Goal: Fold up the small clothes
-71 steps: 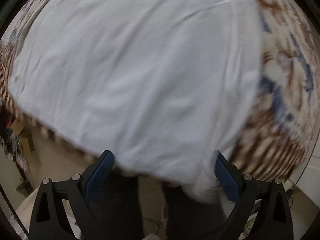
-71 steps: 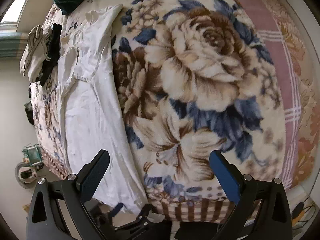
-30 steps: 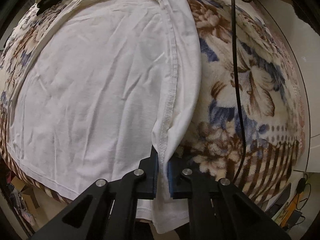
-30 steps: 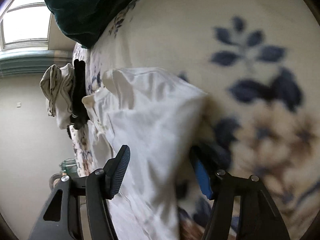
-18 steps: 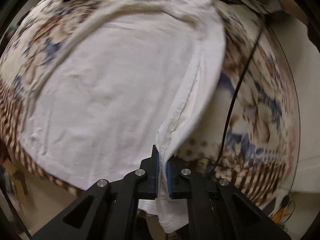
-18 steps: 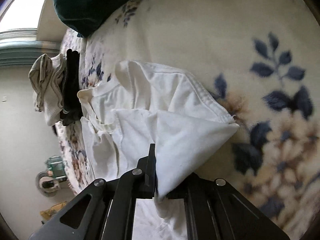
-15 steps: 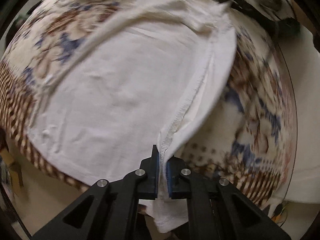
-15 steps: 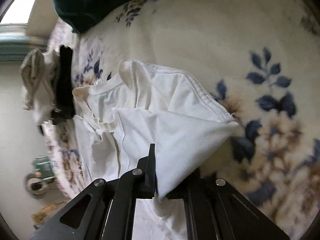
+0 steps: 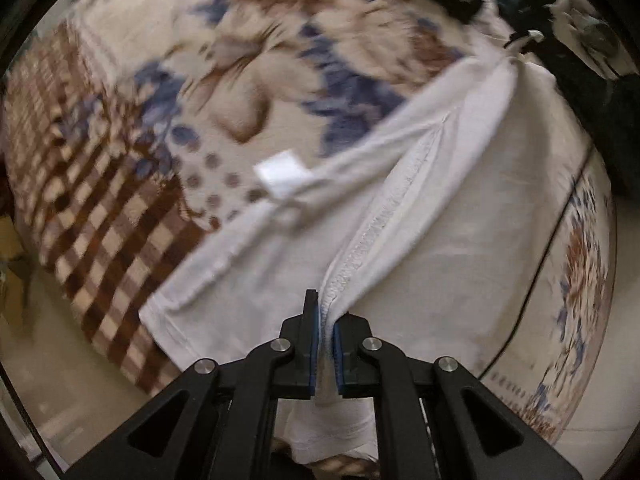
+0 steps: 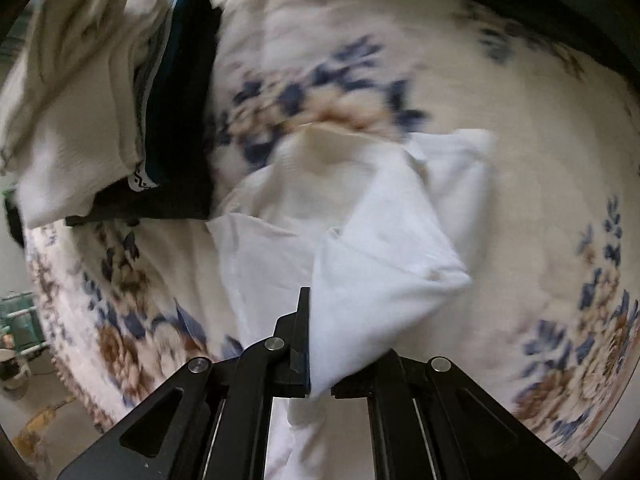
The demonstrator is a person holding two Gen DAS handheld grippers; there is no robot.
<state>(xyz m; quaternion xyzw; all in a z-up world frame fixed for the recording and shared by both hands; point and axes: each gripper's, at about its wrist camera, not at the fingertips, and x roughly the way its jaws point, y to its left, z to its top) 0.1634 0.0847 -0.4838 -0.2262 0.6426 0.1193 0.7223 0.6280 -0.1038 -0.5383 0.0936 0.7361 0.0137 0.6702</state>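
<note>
A white T-shirt (image 9: 448, 248) lies on a floral blanket (image 9: 248, 80). My left gripper (image 9: 326, 344) is shut on its stitched side seam near the hem and holds that edge lifted, with a white care label (image 9: 282, 178) showing on the underside. In the right wrist view my right gripper (image 10: 318, 356) is shut on the white T-shirt (image 10: 376, 272) near the sleeve and shoulder, with the cloth folded over into a peak. The collar (image 10: 328, 148) lies beyond it on the blanket (image 10: 540, 200).
A stack of folded cream and dark clothes (image 10: 120, 120) sits at the left of the right wrist view. Dark clothing (image 9: 560, 8) lies at the far right of the left wrist view. A thin black cable (image 9: 540, 280) runs over the blanket.
Both grippers, still shut on the shirt, have swung its edge over across the garment. The underside and care label now show, and more blanket is uncovered on the left.
</note>
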